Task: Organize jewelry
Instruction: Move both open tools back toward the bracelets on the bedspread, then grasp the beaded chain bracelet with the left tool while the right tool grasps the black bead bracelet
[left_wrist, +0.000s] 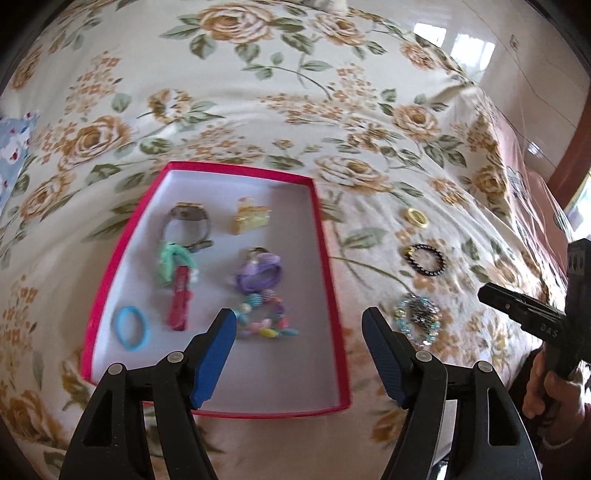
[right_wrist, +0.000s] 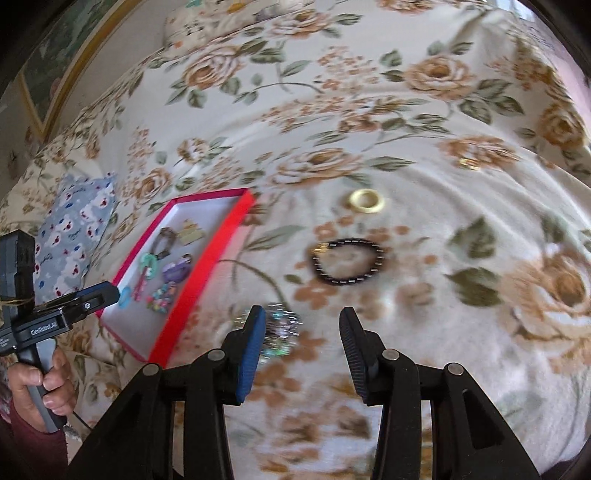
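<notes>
While the floral bedsheet (right_wrist: 369, 110) spread wide, the red box (left_wrist: 325, 280) lay on it as landmark, already holding several pieces. Right of the box, both the left gripper (left_wrist: 299, 321) and right gripper (right_wrist: 303, 321) stood apart, empty. Nearest the box lay a sparkly beaded bracelet (right_wrist: 282, 328), beyond it a black bracelet (right_wrist: 349, 260), then a gold ring (right_wrist: 366, 201). Judged mid-sorting; next, the right gripper should close on the sparkly one.
</notes>
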